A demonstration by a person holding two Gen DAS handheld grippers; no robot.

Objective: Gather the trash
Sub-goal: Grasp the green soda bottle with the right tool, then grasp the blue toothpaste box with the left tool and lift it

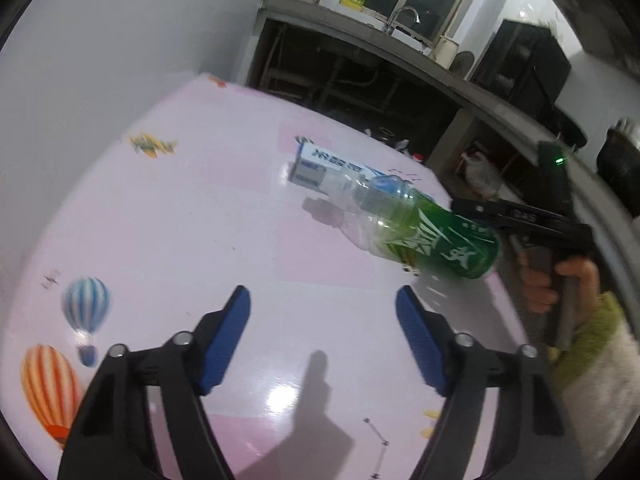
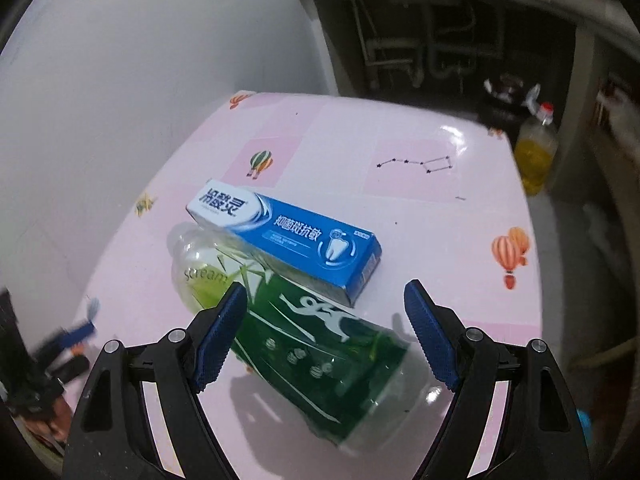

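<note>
Right tool [image 2: 324, 336] straddles bottle [image 2: 320, 344]; only this view shows its runner logo.

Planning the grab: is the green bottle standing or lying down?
Lying down. The green bottle rests on its side on the pink table, beside the toothpaste box.

Two wrist fisheyes angled down over the pink table [image 1: 168, 216], both on the bottle [image 2: 320, 332] and toothpaste box [image 2: 288, 236].

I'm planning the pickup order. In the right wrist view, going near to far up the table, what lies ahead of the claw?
Right claw → green-labelled plastic bottle → blue toothpaste box → star constellation print on the pink table.
</note>
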